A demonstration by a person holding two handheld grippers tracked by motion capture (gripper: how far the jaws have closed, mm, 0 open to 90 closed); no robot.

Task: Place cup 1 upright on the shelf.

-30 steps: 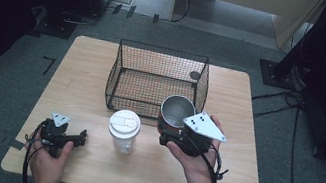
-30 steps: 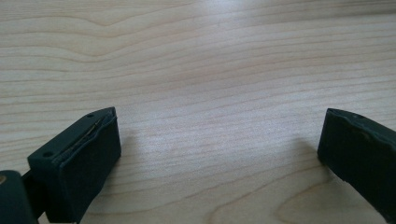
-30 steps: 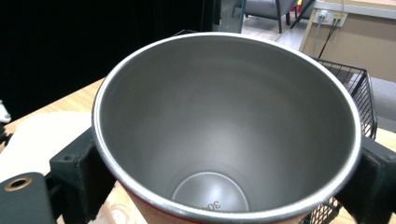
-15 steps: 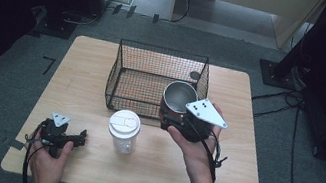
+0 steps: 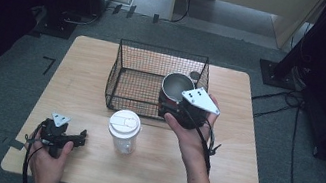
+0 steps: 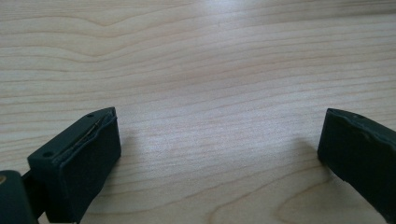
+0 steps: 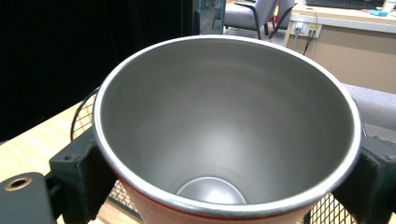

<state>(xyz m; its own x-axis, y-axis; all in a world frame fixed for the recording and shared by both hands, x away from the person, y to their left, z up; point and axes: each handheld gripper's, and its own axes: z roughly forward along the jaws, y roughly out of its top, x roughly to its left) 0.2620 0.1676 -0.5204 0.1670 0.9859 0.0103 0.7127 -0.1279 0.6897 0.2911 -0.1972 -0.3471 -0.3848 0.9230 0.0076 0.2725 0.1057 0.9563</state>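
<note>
My right gripper [image 5: 173, 104] is shut on a steel cup [image 5: 177, 87] with a red outer wall, held in the air over the near right corner of the black wire basket [image 5: 139, 78]. In the right gripper view the empty cup [image 7: 229, 126] sits between both jaws, which press on its sides, and the basket mesh [image 7: 84, 121] shows below. My left gripper [image 5: 76, 136] rests at the table's front left, jaws spread wide. In the left gripper view its pads [image 6: 88, 154] stand far apart over bare wood, nothing between them.
A clear plastic cup with a white lid [image 5: 124, 129] stands upright in front of the basket, between the two hands. A small dark round object [image 5: 195, 75] lies at the basket's far right corner. The wooden table [image 5: 234, 134] is bare to the right.
My right gripper has carried the steel cup away from me and slightly up, from beside the basket's front to over its near right corner. The left gripper has stayed put.
</note>
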